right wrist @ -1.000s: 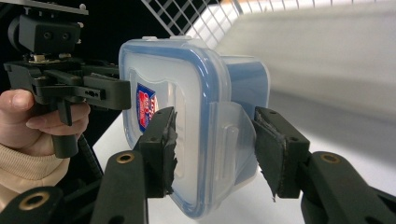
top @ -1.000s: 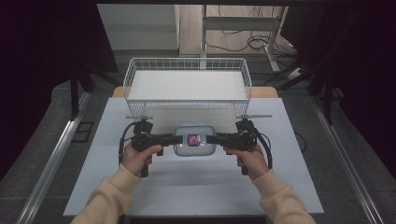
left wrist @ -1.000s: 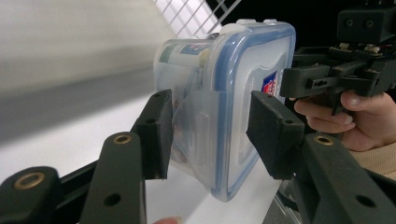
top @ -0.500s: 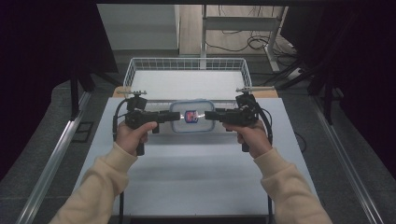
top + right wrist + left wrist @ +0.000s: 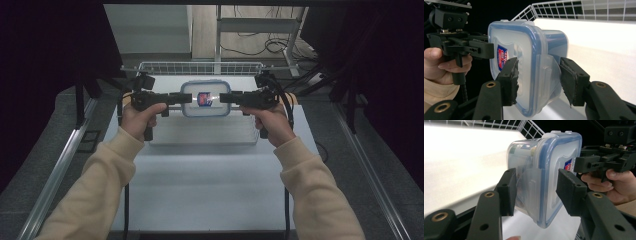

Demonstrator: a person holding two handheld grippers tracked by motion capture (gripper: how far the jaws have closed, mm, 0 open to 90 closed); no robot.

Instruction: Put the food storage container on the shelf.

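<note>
- Clear plastic container (image 5: pixel 205 98) with blue-rimmed snap lid, held in the air over the wire basket (image 5: pixel 200 67) at the far end of the tabletop (image 5: pixel 210 185), not touching it
- Left hand-held gripper (image 5: pixel 186 98) clamped on the container's left end, jaws closed on the lid edge and side latch flap (image 5: pixel 530 187)
- Right hand-held gripper (image 5: pixel 225 98) clamped on the opposite end, jaws partly closed around rim and latch flap (image 5: pixel 546 72)
- Two-sided grip keeps the container level; pinching both ends likely spreads the load and stops it swinging
- Position above the basket suggests it's being carried for lowering in, judging by placement
- Lid faces up toward the high camera
- Red-and-blue logo sticker (image 5: pixel 502 58) on the lid centre; lettering too small and blurred to read
- Contents behind the clear wall unclear
</note>
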